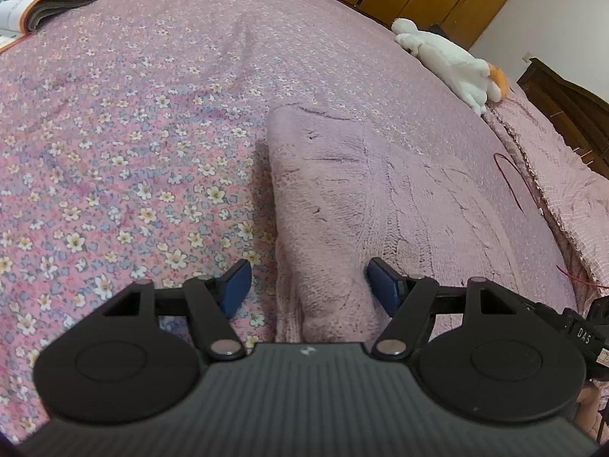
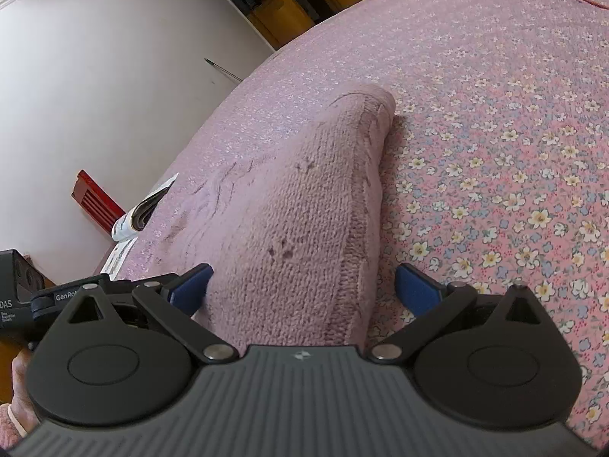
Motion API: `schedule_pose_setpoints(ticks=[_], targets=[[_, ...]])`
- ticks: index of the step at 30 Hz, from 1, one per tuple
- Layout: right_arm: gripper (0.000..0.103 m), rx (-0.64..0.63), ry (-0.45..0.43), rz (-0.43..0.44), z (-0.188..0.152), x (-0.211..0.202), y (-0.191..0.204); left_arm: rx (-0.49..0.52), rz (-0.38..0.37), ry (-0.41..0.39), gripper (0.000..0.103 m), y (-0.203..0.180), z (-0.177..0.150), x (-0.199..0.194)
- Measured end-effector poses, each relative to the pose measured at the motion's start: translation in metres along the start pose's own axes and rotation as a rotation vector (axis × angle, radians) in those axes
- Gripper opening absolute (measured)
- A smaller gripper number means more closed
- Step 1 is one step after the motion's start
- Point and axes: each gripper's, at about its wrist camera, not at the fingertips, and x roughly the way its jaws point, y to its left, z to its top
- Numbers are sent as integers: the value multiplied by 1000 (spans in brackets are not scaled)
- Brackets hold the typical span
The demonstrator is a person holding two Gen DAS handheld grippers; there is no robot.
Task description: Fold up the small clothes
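Both claws, left gripper (image 1: 308, 285) and right gripper (image 2: 302, 289), stand apart astride the folded pink knitted garment (image 1: 380, 198); before lifting, pinch its near edge squarely at the floral bedspread's (image 1: 133, 152) near edge.

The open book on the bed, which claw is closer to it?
Left. The left claw sits at the sweater's side facing the book; the right claw is at the sweater's far side, with the left claw between it and the book.
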Motion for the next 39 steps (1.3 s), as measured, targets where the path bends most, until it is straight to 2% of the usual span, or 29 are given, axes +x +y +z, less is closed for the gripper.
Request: schedule_pose_setpoints(ticks=[3,5,7,8,9,10,12,16,23,29,34,39], targets=[[103,0,-3,-1,-1,1,0,0,-7,-3,71,1,-1,0],[103,4,-4,4,0,1,0,-14,-39,-4,70,2,-2,0],[103,44,13,57,4,4,1,-106,-217,55,71,9,-4,4],[103,78,33,89,7,7,2,-143,-247,54,68,11,-6,5],[96,105,38,83,10,10,5,-144,-237,43,63,9,-5,4],[84,105,39,66,13,11,9,-124,-209,40,52,8,-5,4],[67,82,44,23,20,12,15,-143,-196,42,44,10,-4,4],[57,67,53,14,28,4,19,-191,-239,38,37,14,-1,-5],[54,94,15,73,44,-34,31,-191,-290,18,35,-14,6,-34],[54,40,7,48,53,-82,46,-152,-326,22,34,-50,0,-56],[54,6,-16,18,48,-137,47,-87,-354,17,34,-80,-21,-74],[54,16,-47,-17,25,-182,31,-3,-347,21,34,-103,-59,-77]])
